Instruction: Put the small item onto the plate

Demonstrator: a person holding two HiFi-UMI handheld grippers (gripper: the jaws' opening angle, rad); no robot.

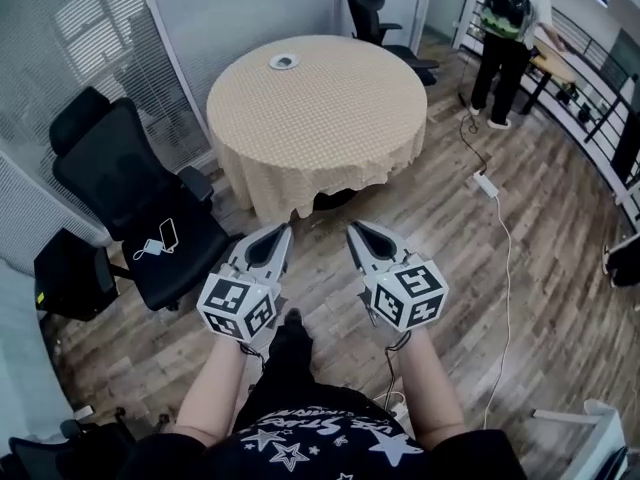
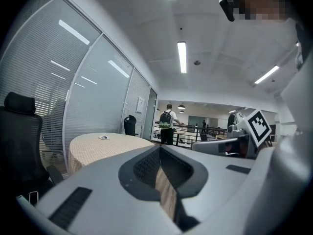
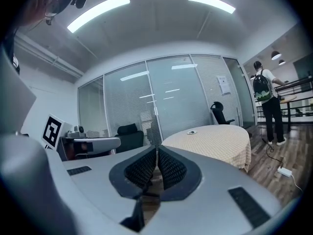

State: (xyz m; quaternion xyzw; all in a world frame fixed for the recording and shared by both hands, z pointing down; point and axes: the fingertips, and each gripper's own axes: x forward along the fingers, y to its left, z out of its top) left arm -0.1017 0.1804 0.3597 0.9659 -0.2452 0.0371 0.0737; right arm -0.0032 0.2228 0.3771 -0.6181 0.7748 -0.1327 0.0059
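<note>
A round table [image 1: 320, 108] under a beige checked cloth stands ahead of me. A small white plate [image 1: 284, 61] with a dark middle lies near its far left edge. The plate shows small in the left gripper view [image 2: 103, 137] and the right gripper view [image 3: 191, 132]. I cannot make out a separate small item. My left gripper [image 1: 282, 230] and right gripper [image 1: 354, 228] hang side by side over the wooden floor, short of the table. Both are shut with nothing between the jaws, as the left gripper [image 2: 160, 148] and right gripper [image 3: 156, 148] show up close.
A black office chair [image 1: 130, 193] with a phone and cable [image 1: 165, 235] on its seat stands at the left. Another chair [image 1: 375, 13] is behind the table. A person with a backpack [image 1: 505, 28] stands at the back right. A power strip [image 1: 485, 183] and cable lie on the floor.
</note>
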